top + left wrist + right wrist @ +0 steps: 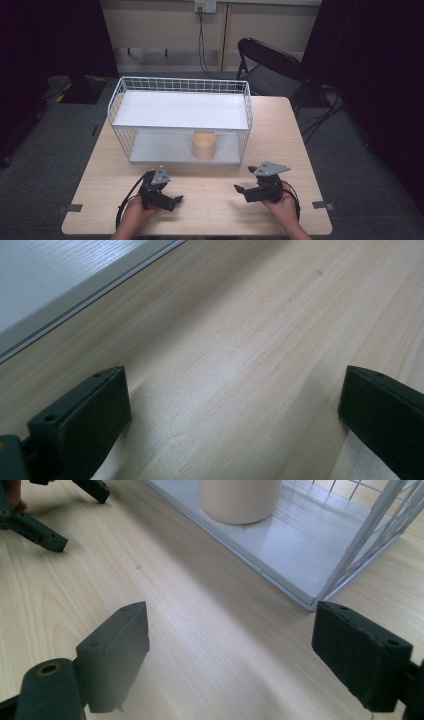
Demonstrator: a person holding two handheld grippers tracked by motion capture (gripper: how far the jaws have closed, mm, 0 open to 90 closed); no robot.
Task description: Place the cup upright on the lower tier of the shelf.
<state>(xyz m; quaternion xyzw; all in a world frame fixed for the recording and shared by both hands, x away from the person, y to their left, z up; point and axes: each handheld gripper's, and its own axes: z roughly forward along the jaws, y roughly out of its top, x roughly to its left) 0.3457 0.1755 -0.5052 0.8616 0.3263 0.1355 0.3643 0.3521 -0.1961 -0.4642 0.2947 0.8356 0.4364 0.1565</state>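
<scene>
Rack [150, 87]: white wire | cup [204, 145]: tan cylinder | hand-held grippers [161, 192] [248, 180]: both wide, empty

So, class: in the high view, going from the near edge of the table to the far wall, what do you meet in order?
Left gripper and right gripper → cup on the wire rack's lower shelf → folding chair → wall socket.

Tan cylindrical cup [204, 144] upright on lower shelf of white wire rack [181, 86], right of centre.
</scene>
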